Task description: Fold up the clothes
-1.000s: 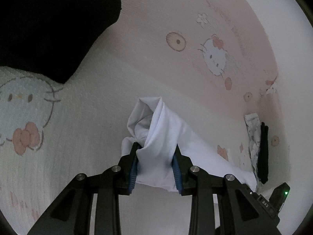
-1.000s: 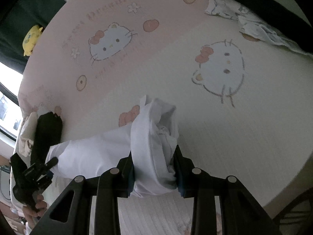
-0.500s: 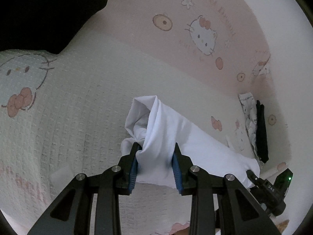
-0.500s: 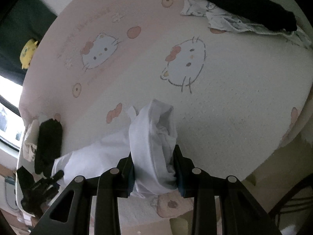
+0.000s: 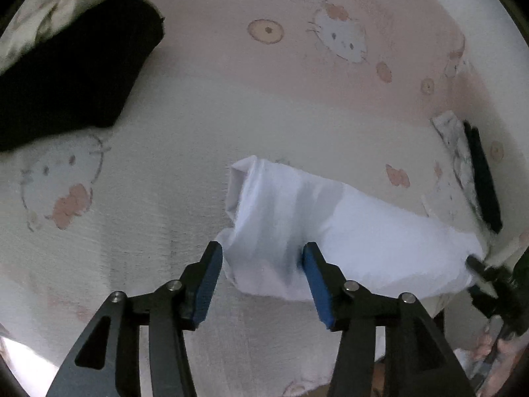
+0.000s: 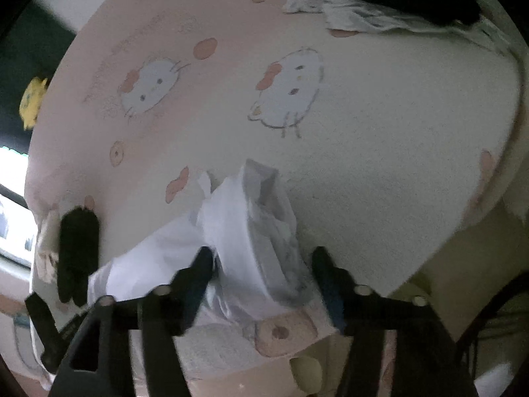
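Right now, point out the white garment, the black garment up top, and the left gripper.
white garment (image 5: pixel 347 231), left wrist view, on its broad middle fold.
black garment (image 5: pixel 72 72), left wrist view, on its centre.
left gripper (image 5: pixel 263 284), left wrist view, midway between the blue-padded fingertips; jaws have just been opening, cloth between them.

One white garment (image 5: pixel 330 231). Two black garments (image 5: pixel 72 69) (image 5: pixel 482 175) (each on patterned cloth). Two patterned cloths (image 6: pixel 357 16) (image 6: pixel 46 248). One cat-print blanket (image 5: pixel 231 115). Two grippers (image 5: pixel 263 261) (image 6: pixel 261 261).
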Tool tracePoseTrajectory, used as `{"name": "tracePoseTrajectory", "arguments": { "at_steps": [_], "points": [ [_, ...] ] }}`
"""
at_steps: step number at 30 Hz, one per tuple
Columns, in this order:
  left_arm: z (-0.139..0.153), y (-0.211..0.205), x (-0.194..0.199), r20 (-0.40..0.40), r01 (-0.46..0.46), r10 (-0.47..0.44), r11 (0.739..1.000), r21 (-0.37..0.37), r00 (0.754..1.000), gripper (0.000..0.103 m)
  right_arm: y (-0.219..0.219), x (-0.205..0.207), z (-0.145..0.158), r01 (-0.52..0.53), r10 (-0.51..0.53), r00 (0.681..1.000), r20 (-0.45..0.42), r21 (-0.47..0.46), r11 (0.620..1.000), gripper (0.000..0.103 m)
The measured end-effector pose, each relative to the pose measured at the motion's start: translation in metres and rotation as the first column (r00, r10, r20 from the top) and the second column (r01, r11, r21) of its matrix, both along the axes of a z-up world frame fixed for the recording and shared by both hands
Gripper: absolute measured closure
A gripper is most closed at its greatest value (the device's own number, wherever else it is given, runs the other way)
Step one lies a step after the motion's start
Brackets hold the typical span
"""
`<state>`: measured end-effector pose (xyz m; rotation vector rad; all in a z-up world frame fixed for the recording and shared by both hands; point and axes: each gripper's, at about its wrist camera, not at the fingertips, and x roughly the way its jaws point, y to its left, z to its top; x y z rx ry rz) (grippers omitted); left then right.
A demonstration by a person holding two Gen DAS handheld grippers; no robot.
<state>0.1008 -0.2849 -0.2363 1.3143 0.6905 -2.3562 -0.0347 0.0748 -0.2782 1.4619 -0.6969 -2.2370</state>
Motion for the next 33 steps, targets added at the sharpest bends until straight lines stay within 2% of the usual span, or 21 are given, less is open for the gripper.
{"name": "tracePoseTrajectory", "arguments": {
  "at_steps": [3,4,5,9,12,15,19,20,21,23,25,26,29,33],
  "points": [
    [0.022,0.012,0.001,-0.025,0.034,-0.036,0.997,-0.063,0.999,0.053,0.013,0.005,0.003,0.048,-0.048,0.999,0.002,-0.108,0.993,0.033],
    [0.025,0.014,0.0,-0.023,0.037,-0.039,0.997,-0.075,0.999,0.045,0.015,0.006,0.005,0.057,-0.058,0.998,-0.002,-0.123,0.991,0.031],
    [0.03,0.017,0.0,-0.029,0.045,-0.047,0.996,-0.083,0.998,0.043,0.017,0.008,0.006,0.062,-0.064,0.998,-0.012,-0.133,0.989,0.03],
    [0.046,0.028,-0.001,-0.042,0.076,-0.082,0.989,-0.129,0.996,0.043,0.021,0.013,0.012,0.065,-0.07,0.997,-0.024,-0.184,0.981,0.027],
    [0.055,0.039,-0.006,-0.022,0.115,-0.122,0.971,-0.21,0.992,0.043,0.02,0.018,0.009,0.074,-0.076,0.997,-0.005,-0.212,0.975,0.026],
    [0.059,0.051,-0.01,-0.01,0.156,-0.164,0.954,-0.257,0.986,0.043,0.022,0.023,0.001,0.087,-0.084,0.996,0.022,-0.27,0.959,0.026],
    [0.053,0.066,-0.021,0.028,0.223,-0.226,0.921,-0.318,0.974,0.043,0.023,0.024,-0.013,0.129,-0.095,0.989,0.112,-0.363,0.923,0.026],
    [0.05,0.071,-0.024,0.045,0.248,-0.247,0.91,-0.333,0.968,0.043,0.025,0.024,-0.018,0.156,-0.104,0.983,0.151,-0.39,0.908,0.026],
    [0.048,0.076,-0.026,0.059,0.277,-0.274,0.897,-0.345,0.96,0.043,0.028,0.027,-0.026,0.199,-0.12,0.972,0.201,-0.438,0.876,0.026],
    [0.043,0.087,-0.031,0.087,0.326,-0.317,0.865,-0.381,0.944,0.043,0.034,0.029,-0.042,0.291,-0.149,0.944,0.294,-0.532,0.795,0.026],
    [0.04,0.098,-0.035,0.117,0.366,-0.351,0.826,-0.429,0.929,0.043,0.037,0.031,-0.055,0.366,-0.173,0.915,0.365,-0.57,0.736,0.026],
    [0.038,0.104,-0.038,0.132,0.385,-0.367,0.805,-0.451,0.921,0.043,0.039,0.031,-0.059,0.391,-0.186,0.904,0.385,-0.572,0.721,0.026],
    [0.035,0.123,-0.045,0.179,0.435,-0.404,0.739,-0.515,0.897,0.043,0.042,0.03,-0.06,0.414,-0.225,0.894,0.387,-0.525,0.744,0.026],
    [0.032,0.143,-0.051,0.205,0.504,-0.475,0.675,-0.539,0.856,0.043,0.035,0.025,-0.055,0.367,-0.198,0.913,0.356,-0.508,0.779,0.025]
  ]
}}
